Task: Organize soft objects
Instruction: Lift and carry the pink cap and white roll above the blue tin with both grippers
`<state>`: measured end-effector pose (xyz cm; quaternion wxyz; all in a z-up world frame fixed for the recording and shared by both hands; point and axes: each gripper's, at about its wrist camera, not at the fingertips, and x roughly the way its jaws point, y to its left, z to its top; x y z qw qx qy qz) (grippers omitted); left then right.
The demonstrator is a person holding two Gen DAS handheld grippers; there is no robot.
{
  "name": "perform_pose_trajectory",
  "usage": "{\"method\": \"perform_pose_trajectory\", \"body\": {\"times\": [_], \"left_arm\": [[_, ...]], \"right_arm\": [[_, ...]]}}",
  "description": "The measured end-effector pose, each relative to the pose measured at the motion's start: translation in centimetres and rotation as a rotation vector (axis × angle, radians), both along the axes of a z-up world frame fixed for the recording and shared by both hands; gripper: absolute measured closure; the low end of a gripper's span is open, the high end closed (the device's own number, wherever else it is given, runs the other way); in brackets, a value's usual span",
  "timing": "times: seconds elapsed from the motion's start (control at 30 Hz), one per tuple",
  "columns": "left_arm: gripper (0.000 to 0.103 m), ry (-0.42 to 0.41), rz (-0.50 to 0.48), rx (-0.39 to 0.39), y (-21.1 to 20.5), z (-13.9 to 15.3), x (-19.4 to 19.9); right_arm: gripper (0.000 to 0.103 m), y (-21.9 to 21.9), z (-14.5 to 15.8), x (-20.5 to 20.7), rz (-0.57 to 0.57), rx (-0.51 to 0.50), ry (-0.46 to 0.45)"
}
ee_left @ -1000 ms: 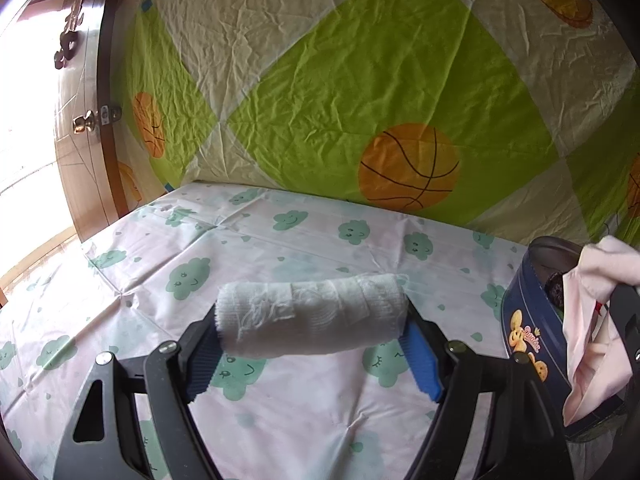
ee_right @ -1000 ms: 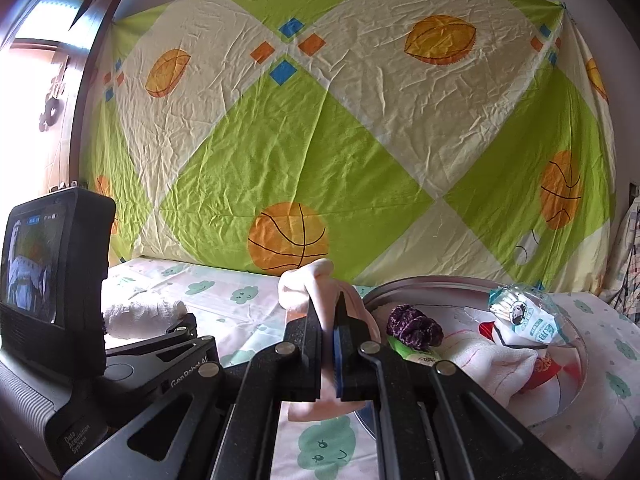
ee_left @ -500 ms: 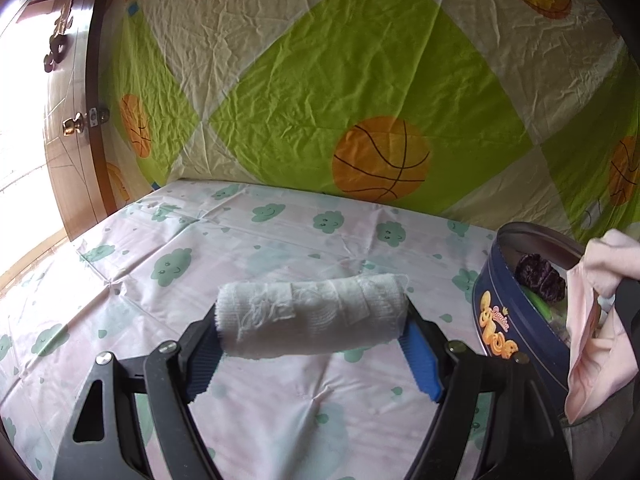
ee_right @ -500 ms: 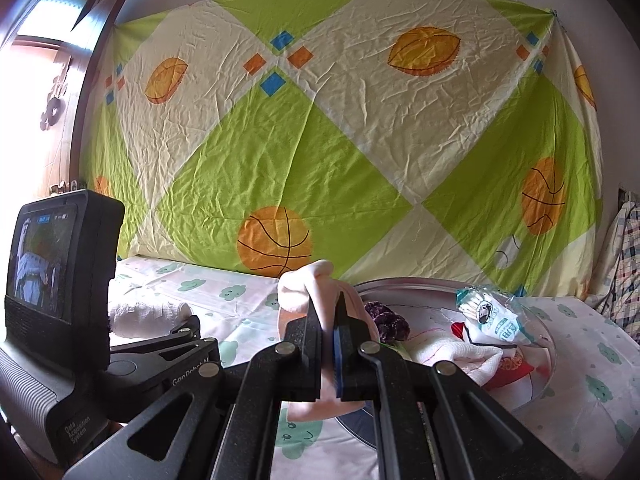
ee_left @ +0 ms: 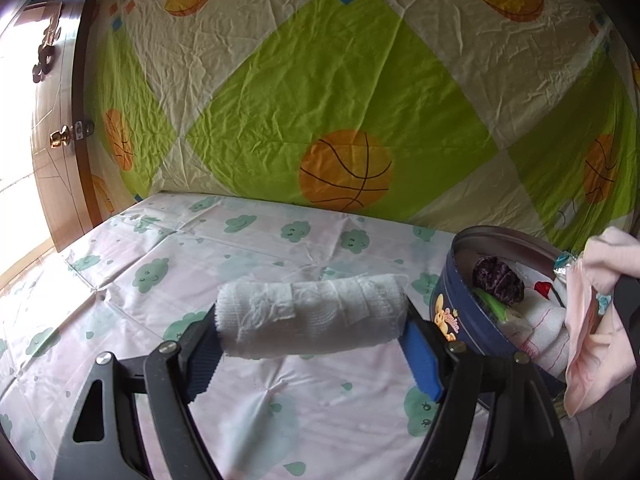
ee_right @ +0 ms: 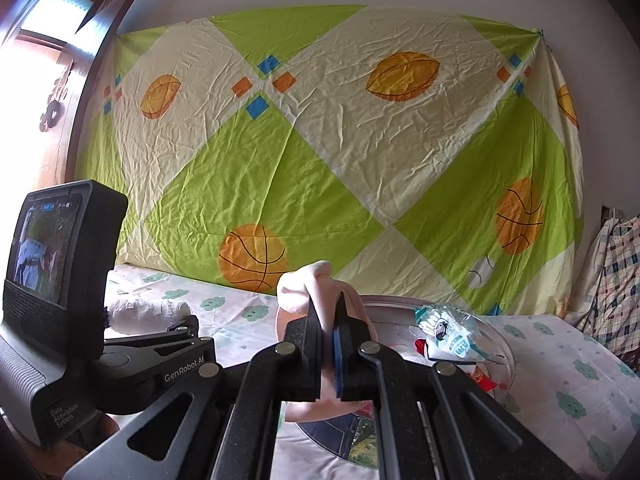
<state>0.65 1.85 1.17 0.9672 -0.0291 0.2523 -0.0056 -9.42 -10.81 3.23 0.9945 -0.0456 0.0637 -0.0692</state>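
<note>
Left wrist view is showing the left gripper (ee_left: 310, 344) clamping a rolled white gauze bandage (ee_left: 310, 322) lengthwise between its blue pads, carrying it above the cloud-print sheet (ee_left: 168, 264), just beside the round blue tin (ee_left: 460, 320). Right wrist view is showing the right gripper (ee_right: 327, 336) pinching a pale pink cloth (ee_right: 308, 288) with its jaws pressed tight together, hanging it over the tin's near edge. Inside the tin are lying a purple scrunchie (ee_left: 498, 280) and white fabric (ee_left: 548, 320).
</note>
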Motion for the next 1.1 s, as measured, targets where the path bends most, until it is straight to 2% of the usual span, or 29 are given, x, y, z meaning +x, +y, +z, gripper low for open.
{"method": "perform_pose_trajectory", "body": {"times": [0.63,1.1], "left_arm": [[0.024,-0.08,-0.09,0.01,-4.5,3.4,-1.8],[0.024,-0.076,-0.153,0.009,-8.5,3.7,-1.0]], "right_arm": [[0.098,-4.8,1.2,-1.4,-0.074,0.03,-0.057],[0.098,-8.9,1.9,-0.7,-0.157,0.061,-0.068]]}}
